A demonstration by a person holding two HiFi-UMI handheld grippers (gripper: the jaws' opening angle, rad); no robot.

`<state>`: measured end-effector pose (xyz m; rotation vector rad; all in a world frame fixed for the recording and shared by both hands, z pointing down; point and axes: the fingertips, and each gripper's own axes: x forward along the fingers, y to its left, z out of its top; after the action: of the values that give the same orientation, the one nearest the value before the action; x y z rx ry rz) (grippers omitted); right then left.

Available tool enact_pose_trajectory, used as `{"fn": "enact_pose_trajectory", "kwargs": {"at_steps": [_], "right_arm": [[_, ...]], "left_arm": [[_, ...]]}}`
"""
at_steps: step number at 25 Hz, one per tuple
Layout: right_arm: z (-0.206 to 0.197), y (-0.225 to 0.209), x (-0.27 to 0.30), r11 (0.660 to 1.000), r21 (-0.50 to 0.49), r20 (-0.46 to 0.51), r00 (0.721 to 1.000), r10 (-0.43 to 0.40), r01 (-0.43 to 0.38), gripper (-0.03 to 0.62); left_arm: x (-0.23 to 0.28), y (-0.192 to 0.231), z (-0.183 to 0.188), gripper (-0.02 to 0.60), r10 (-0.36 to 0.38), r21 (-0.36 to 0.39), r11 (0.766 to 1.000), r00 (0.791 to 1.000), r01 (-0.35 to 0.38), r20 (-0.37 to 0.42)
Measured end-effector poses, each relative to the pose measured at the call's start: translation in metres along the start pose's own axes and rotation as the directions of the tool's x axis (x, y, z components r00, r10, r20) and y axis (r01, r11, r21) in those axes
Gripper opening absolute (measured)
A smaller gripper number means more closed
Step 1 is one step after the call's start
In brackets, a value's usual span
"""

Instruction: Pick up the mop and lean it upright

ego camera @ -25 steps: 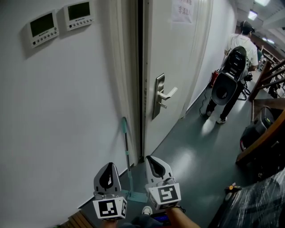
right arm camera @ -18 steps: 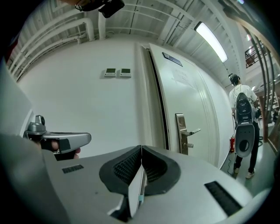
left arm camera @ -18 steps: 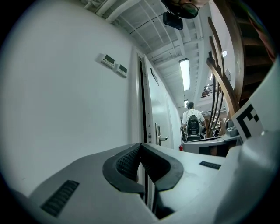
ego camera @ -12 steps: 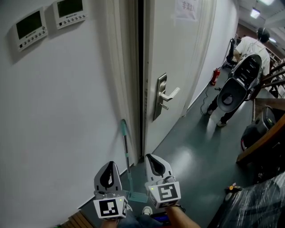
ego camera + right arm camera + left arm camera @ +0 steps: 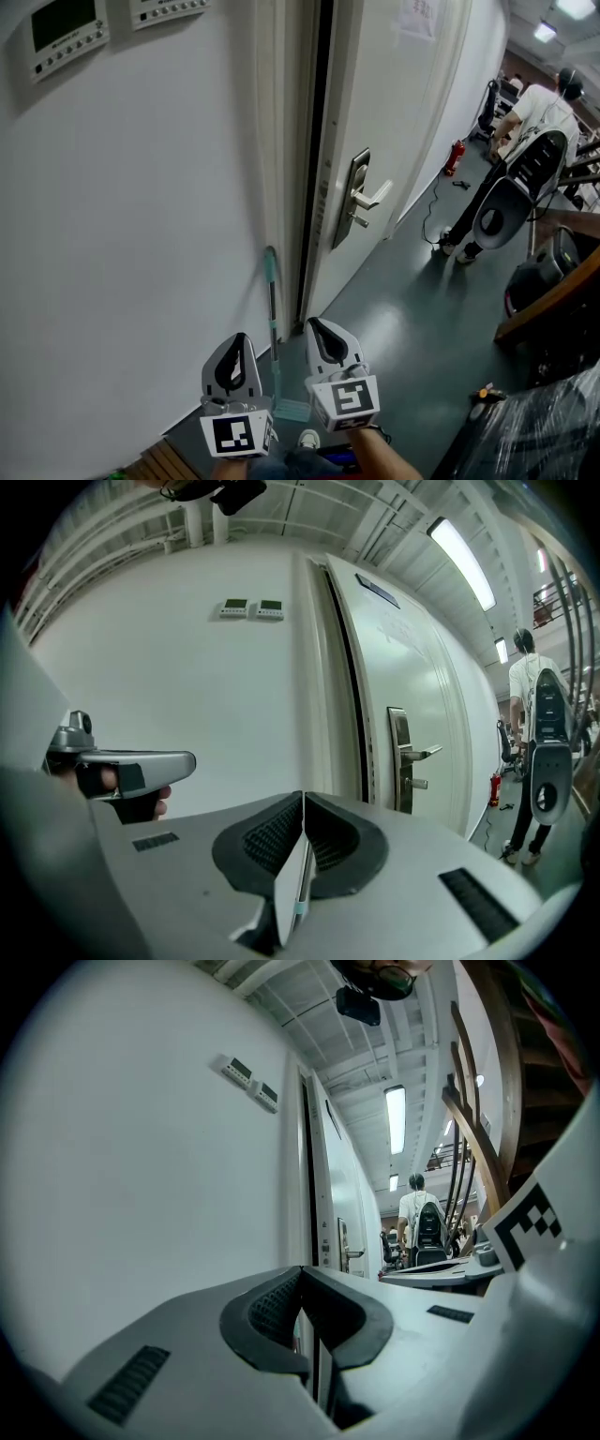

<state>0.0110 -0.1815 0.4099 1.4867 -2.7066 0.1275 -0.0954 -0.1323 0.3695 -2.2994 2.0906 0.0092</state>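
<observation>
Head view: one mop (image 5: 273, 314), apparently against wall (image 5: 141, 244); left gripper (image 5: 239, 341), right gripper (image 5: 318, 325), each with jaws pressed together

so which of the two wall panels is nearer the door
The right-hand wall panel: it hangs next to the door, while the left-hand wall panel sits beyond it, farther out on the bare wall.

Print on door notice (image 5: 418, 13) is unreadable
</observation>
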Motion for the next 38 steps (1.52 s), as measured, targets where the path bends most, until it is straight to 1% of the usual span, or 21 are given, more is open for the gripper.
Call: {"fn": "enact_pose_trajectory", "kwargs": {"at_steps": [4, 5, 6, 7, 10, 12, 14, 19, 23, 28, 32, 35, 38], "right_arm": [[-0.013, 0.008, 0.017, 1.0, 0.017, -0.041, 0.999, 0.02, -0.019, 0.023], [-0.017, 0.011, 0.022, 0.999, 0.025, -0.053, 0.998, 0.032, -0.031, 0.039], [-0.022, 0.014, 0.026, 0.999, 0.036, -0.068, 0.997, 0.042, -0.039, 0.115], [-0.028, 0.016, 0.03, 0.998, 0.041, -0.086, 0.995, 0.045, -0.042, 0.146], [-0.041, 0.017, 0.044, 0.999, 0.033, -0.12, 0.992, 0.04, -0.037, 0.153], [-0.046, 0.02, 0.056, 0.999, 0.028, -0.133, 0.99, 0.043, -0.04, 0.166], [-0.053, 0.02, 0.068, 0.998, 0.036, -0.148, 0.988, 0.047, -0.042, 0.173], [-0.071, 0.021, 0.094, 0.998, 0.044, -0.18, 0.983, 0.042, -0.035, 0.183], [-0.085, 0.018, 0.12, 0.999, 0.047, -0.205, 0.978, 0.031, -0.021, 0.192], [-0.098, 0.014, 0.148, 1.0, 0.024, -0.231, 0.973, 0.006, -0.001, 0.204], [-0.107, 0.012, 0.165, 1.0, 0.023, -0.253, 0.967, -0.011, 0.018, 0.209], [-0.114, 0.008, 0.177, 0.999, 0.019, -0.265, 0.964, -0.021, 0.027, 0.212], [-0.12, 0.005, 0.187, 0.999, 0.021, -0.275, 0.961, -0.033, 0.041, 0.212]], "left_arm": [[0.005, 0.009, -0.006, 0.012, 0.001, -0.002, 1.0, 1.0, -0.001, -0.008], [0.005, 0.011, -0.007, 0.012, 0.002, -0.003, 1.0, 1.0, -0.002, -0.01], [0.005, 0.012, -0.007, 0.012, 0.003, -0.003, 1.0, 1.0, -0.003, -0.011], [0.006, 0.014, -0.007, 0.012, 0.002, -0.002, 1.0, 1.0, -0.002, -0.012], [0.005, 0.02, -0.01, 0.012, 0.001, 0.006, 1.0, 1.0, -0.001, -0.019], [0.005, 0.024, -0.008, 0.012, 0.003, 0.007, 1.0, 1.0, -0.003, -0.008], [0.007, 0.029, -0.007, 0.012, 0.006, 0.002, 1.0, 1.0, -0.006, -0.001], [0.005, 0.036, -0.016, 0.012, 0.003, -0.028, 1.0, 1.0, -0.004, -0.019], [0.01, 0.045, -0.018, 0.012, 0.007, -0.006, 1.0, 1.0, -0.007, -0.012], [0.009, 0.054, -0.026, 0.012, 0.015, -0.008, 1.0, 0.999, -0.015, -0.032], [0.006, 0.058, -0.03, 0.012, 0.019, -0.038, 0.999, 0.999, -0.021, -0.045], [0.006, 0.063, -0.031, 0.012, 0.024, -0.015, 1.0, 0.999, -0.025, -0.04], [0.005, 0.064, -0.041, 0.012, 0.01, -0.013, 1.0, 0.998, -0.011, -0.064]]}}
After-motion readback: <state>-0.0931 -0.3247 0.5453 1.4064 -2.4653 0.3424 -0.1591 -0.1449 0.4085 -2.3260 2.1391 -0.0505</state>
